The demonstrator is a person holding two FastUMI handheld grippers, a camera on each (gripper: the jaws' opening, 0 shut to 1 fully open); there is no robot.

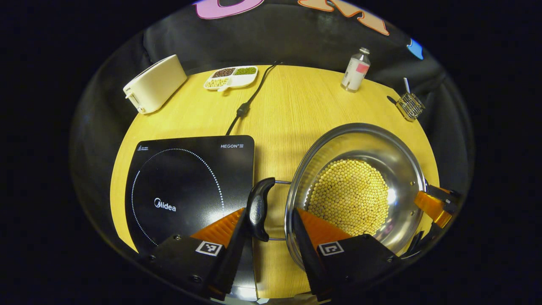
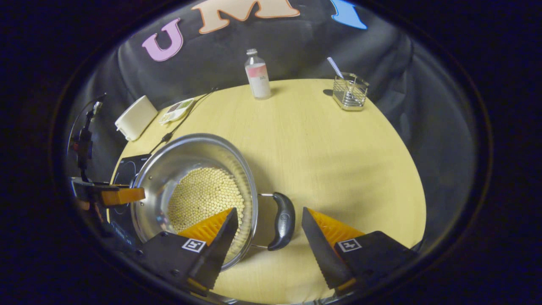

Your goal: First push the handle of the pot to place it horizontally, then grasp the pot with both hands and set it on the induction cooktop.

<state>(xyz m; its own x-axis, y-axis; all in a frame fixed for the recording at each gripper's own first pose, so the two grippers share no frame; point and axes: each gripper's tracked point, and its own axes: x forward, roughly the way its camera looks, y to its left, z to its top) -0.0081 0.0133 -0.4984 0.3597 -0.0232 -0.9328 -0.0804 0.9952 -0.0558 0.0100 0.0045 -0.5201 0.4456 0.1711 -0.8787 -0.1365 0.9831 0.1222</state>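
Left gripper (image 1: pixel 271 231): jaws wide, straddling the pot's near handle (image 1: pixel 259 208), not pinching.
Right gripper (image 2: pixel 267 231): likewise spread around the opposite handle (image 2: pixel 283 220).
Pot (image 1: pixel 360 169): steel, slick, bean-laden, likely heavy; grip both handles; cooktop (image 1: pixel 186 186) at nine o'clock in the left gripper view.

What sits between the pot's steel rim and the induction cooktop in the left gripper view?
The pot's black side handle on its wire bracket, over bare table. The left gripper straddles that handle, jaws open, shown in the left gripper view beside the induction cooktop.

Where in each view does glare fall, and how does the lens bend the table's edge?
Left gripper view: a bright glare spot sits on the pot wall right of the beans, and the table edge bulges into a curve. Right gripper view: fainter glare on the pot's left inner wall, and the table rounds into an oval.
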